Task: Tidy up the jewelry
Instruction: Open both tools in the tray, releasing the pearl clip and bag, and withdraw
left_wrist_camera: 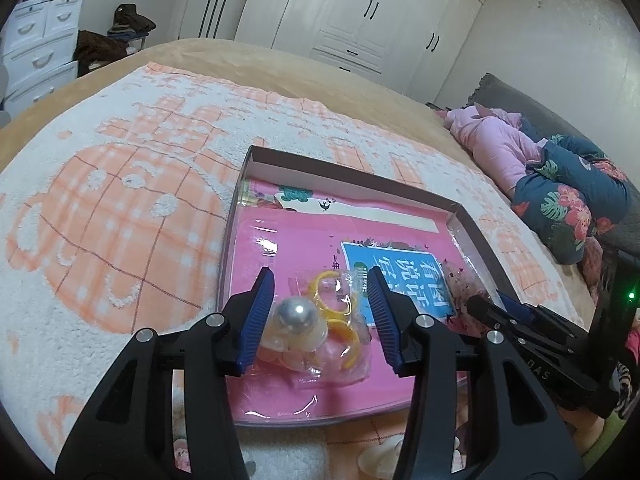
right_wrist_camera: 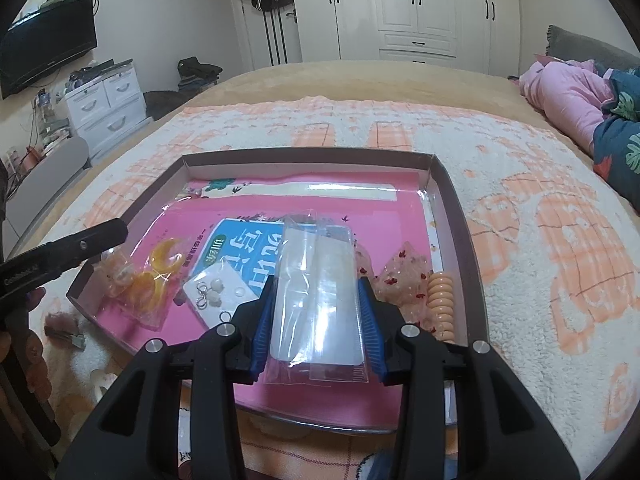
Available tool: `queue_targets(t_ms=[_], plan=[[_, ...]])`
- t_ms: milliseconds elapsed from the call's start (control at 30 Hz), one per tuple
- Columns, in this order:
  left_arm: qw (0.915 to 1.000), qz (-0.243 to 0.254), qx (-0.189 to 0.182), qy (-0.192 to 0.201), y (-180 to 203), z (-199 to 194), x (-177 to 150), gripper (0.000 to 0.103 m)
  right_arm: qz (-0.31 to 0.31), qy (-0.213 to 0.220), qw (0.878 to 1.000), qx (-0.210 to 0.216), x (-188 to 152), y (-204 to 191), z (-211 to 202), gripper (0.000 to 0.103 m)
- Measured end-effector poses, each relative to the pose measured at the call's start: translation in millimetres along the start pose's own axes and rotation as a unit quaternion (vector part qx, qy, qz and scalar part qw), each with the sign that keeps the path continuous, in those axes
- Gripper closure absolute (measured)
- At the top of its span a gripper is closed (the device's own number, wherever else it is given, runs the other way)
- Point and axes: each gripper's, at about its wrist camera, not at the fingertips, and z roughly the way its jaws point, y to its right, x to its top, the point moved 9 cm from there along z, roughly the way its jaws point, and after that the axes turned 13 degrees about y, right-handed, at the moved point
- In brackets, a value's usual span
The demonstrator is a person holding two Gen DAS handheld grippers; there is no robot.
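Note:
A shallow cardboard box point(left_wrist_camera: 476, 236) point(right_wrist_camera: 452, 200) lined with a pink sheet lies on the bed. My left gripper point(left_wrist_camera: 320, 300) is open above a clear bag of yellow rings point(left_wrist_camera: 340, 316) point(right_wrist_camera: 148, 280) with a large silver pearl piece point(left_wrist_camera: 296, 314) at its left finger. My right gripper point(right_wrist_camera: 316, 292) is shut on a clear packet holding a white comb-like piece point(right_wrist_camera: 316, 276) above the box. An earring card point(right_wrist_camera: 220, 292), glittery pink bags point(right_wrist_camera: 404, 276) and a coiled peach hair tie point(right_wrist_camera: 440, 300) lie in the box.
The box sits on an orange-and-white fleece blanket point(left_wrist_camera: 120, 200) point(right_wrist_camera: 560, 240). A hair clip point(right_wrist_camera: 64, 330) lies on the blanket left of the box. Pink and floral bedding point(left_wrist_camera: 560, 184) is piled at right. Wardrobes and a white drawer unit point(right_wrist_camera: 104, 100) stand behind.

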Motion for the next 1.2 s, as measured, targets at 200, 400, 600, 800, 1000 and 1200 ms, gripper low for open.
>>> queue_targets(t_ms=[200, 400, 600, 800, 1000, 1200], plan=[[1.0000, 0.001, -0.001, -0.001, 1, -4, -3, 0.065, 0.002, -0.006, 1.000, -0.002, -4, 0, 0, 0.063], [0.9999, 0.011, -0.001, -0.002, 4, -10, -6, 0.065, 0.008, -0.007, 1.000, -0.002, -8, 1, -5, 0.062], [0.9999, 0.014, 0.000, 0.003, 7, -18, -6, 0.064, 0.007, -0.002, 1.000, -0.001, -10, 0, -16, 0.055], [0.9998, 0.018, -0.001, 0.011, 11, -31, -5, 0.058, 0.007, 0.011, 1.000, -0.003, -12, 3, -36, 0.047], [0.9996, 0.019, -0.002, 0.018, 15, -44, -4, 0.057, 0.009, 0.021, 1.000, -0.008, -13, 5, -57, 0.043], [0.9996, 0.021, -0.002, 0.019, 18, -58, -8, 0.054, 0.008, 0.028, 1.000, -0.009, -18, 4, -76, 0.038]])
